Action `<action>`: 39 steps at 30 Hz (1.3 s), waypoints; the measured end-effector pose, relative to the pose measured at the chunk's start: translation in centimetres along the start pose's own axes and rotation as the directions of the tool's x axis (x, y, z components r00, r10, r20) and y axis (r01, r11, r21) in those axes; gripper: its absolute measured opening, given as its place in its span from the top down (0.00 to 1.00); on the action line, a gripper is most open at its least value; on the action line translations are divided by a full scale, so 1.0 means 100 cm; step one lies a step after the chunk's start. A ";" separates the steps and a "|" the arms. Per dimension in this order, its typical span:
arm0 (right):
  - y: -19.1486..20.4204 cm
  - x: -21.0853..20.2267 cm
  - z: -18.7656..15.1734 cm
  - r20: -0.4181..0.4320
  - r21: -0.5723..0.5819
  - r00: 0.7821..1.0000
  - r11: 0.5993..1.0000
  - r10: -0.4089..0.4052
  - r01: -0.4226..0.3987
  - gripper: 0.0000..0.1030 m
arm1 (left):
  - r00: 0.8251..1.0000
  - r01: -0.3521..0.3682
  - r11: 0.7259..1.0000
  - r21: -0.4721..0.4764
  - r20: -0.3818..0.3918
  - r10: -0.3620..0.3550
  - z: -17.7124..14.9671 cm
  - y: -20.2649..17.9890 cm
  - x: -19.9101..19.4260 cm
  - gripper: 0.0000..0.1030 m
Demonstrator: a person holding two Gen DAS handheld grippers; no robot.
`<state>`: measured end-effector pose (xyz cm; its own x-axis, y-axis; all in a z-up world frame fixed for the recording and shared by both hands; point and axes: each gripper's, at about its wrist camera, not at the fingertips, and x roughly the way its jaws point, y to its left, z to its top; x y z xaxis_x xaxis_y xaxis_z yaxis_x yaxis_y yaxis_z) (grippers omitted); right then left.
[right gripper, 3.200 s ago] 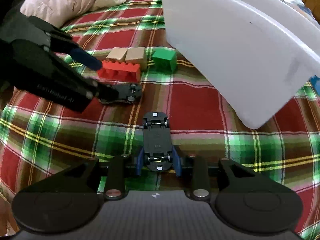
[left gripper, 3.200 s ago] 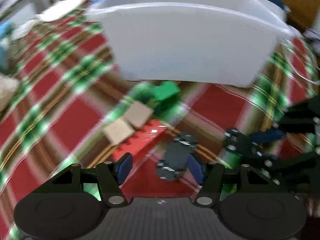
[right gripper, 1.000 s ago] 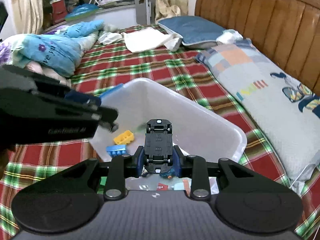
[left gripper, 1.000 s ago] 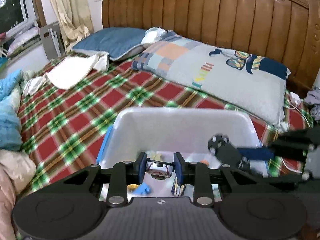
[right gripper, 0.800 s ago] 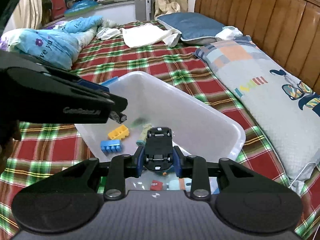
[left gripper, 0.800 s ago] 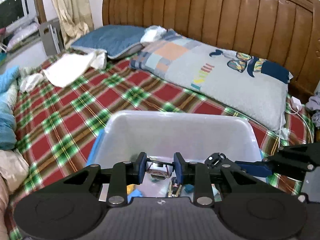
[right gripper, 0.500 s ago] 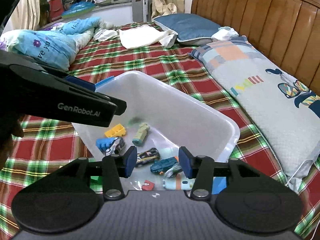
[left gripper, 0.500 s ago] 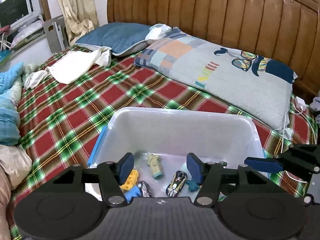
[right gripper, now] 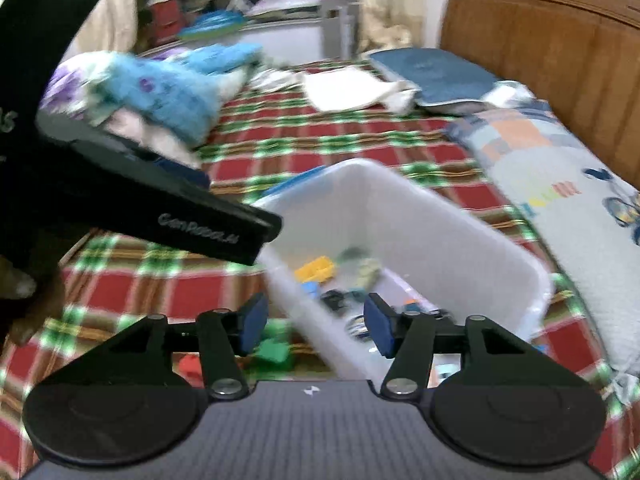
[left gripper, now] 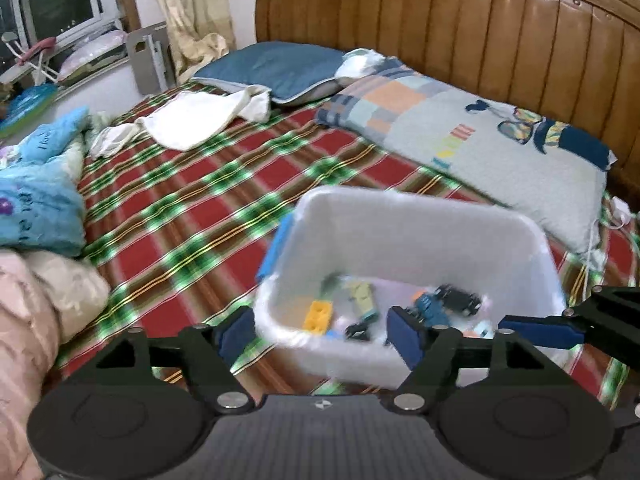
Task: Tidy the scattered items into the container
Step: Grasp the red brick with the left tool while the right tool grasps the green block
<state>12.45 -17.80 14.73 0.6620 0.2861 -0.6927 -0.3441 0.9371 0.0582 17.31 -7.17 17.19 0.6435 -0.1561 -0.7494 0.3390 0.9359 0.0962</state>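
Note:
The white plastic bin (left gripper: 420,216) stands on the plaid bedspread and holds a yellow brick (left gripper: 318,316), a black toy car (left gripper: 458,300), a blue toy car (left gripper: 430,308) and other small toys. My left gripper (left gripper: 320,334) hovers over the bin's near left corner, its jaws opening with nothing between them. My right gripper (right gripper: 316,326) hangs above the bin's (right gripper: 440,216) near wall, jaws also opening and empty. A green brick (right gripper: 274,346) and a red brick (right gripper: 190,364) lie on the bed outside the bin, below the right gripper's left finger.
A wooden headboard (left gripper: 460,32) closes the far side, with a blue pillow (left gripper: 276,68) and a patchwork pillow (left gripper: 480,140) before it. A white cloth (left gripper: 200,118) and a blue blanket (left gripper: 36,200) lie to the left. Plaid bedspread (left gripper: 180,220) surrounds the bin.
Both grippers opened and let go of their toy cars, which now lie in the bin. Both hands have since drawn back toward the bin's near left side.

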 end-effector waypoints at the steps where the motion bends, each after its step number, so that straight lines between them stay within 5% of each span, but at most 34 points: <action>1: 0.006 0.002 -0.002 -0.006 -0.018 1.000 1.000 0.018 -0.018 0.41 | 1.000 -0.005 1.000 -0.005 -0.005 0.005 -0.005 0.005 -0.001 0.16; 7: 0.024 0.024 -0.019 -0.100 -0.068 0.993 0.995 0.066 -0.073 0.37 | 0.997 -0.020 0.997 -0.070 -0.074 0.015 -0.046 0.039 0.001 0.14; 14: 0.029 0.040 -0.047 -0.188 -0.073 0.980 0.994 0.071 -0.086 0.41 | 0.983 -0.005 1.000 -0.026 -0.185 0.001 -0.096 0.045 0.027 0.14; 26: 0.015 0.039 -0.080 -0.210 -0.073 0.977 0.996 0.037 -0.053 0.42 | 0.967 0.117 0.993 0.034 -0.230 -0.106 -0.139 0.019 0.082 0.18; 33: 0.003 0.042 -0.087 -0.224 -0.099 0.974 0.994 0.015 -0.038 0.42 | 0.938 0.278 0.960 0.026 -0.225 -0.265 -0.157 -0.010 0.073 0.23; 39: 0.008 0.055 -0.072 -0.176 -0.171 0.984 0.983 0.038 -0.069 0.43 | 0.958 0.214 0.975 0.057 -0.209 -0.198 -0.155 -0.021 0.071 0.23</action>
<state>11.05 -16.94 5.77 0.5210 0.2820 -0.8056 -0.4977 0.8672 -0.0183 10.50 -5.38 1.49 0.4056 -0.2685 -0.8737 0.5076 0.8611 -0.0290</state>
